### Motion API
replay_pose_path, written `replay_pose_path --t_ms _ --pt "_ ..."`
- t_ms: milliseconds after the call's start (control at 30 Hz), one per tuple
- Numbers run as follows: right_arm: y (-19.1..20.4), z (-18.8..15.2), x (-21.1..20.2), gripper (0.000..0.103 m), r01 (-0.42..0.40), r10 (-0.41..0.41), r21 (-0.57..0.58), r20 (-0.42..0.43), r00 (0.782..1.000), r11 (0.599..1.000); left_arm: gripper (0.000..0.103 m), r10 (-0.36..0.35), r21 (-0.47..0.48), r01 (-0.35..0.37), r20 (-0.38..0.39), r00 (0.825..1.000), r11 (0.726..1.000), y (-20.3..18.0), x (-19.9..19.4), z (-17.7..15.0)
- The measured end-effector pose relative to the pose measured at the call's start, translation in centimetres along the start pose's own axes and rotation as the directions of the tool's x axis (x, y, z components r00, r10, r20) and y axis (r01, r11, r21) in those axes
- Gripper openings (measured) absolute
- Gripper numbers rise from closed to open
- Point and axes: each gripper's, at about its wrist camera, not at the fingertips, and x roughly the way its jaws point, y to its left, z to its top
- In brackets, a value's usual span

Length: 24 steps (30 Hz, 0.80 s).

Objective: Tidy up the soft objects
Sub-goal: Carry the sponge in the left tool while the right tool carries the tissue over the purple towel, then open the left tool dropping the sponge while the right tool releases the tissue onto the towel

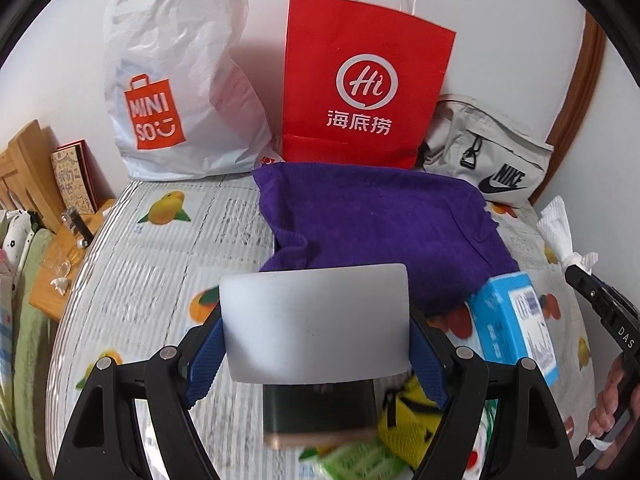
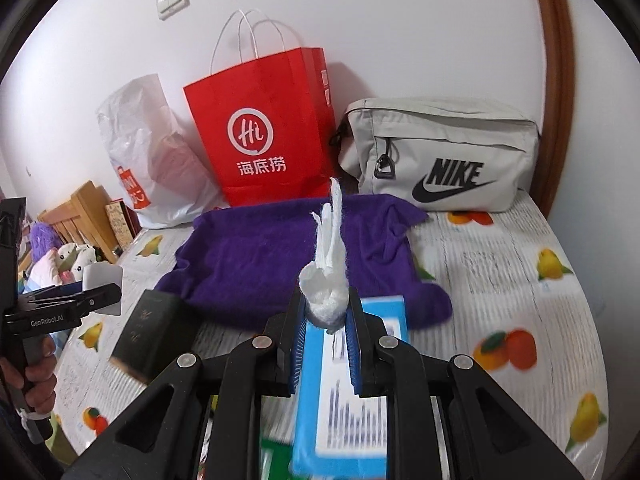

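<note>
Fruit-print surface [image 2: 500, 264] holds a floppy purple cloth [image 2: 280, 256] at twelve o'clock, best pinched at an edge; right tongs [image 2: 326, 304] squeeze light, squashy tissue [image 2: 326, 276], left tongs [image 1: 316, 356] hold a stiff white card [image 1: 316, 320].

Counter [image 2: 520, 280] covered in a fruit-print cloth, pushed against a white wall. At the back, side by side: white plastic bag [image 1: 180, 92], red paper bag [image 1: 360, 80], grey pouch [image 2: 440, 156]. Spread in front of those, a purple cloth [image 2: 288, 256]; nearer, touching the cloth's edge, a blue box [image 1: 512, 320], then a dark book [image 2: 156, 332], a yellow mesh item [image 1: 404, 424] and a green packet [image 1: 352, 460].
</note>
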Motion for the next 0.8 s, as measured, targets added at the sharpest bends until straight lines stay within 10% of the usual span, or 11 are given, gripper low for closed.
replay_pose_path --t_ms 800 --pt "-3.9 4.9 13.7 0.019 -0.019 0.010 -0.049 -0.186 0.982 0.999 0.080 0.017 0.018 -0.015 -0.124 0.992 1.000 -1.5 13.8 9.0"
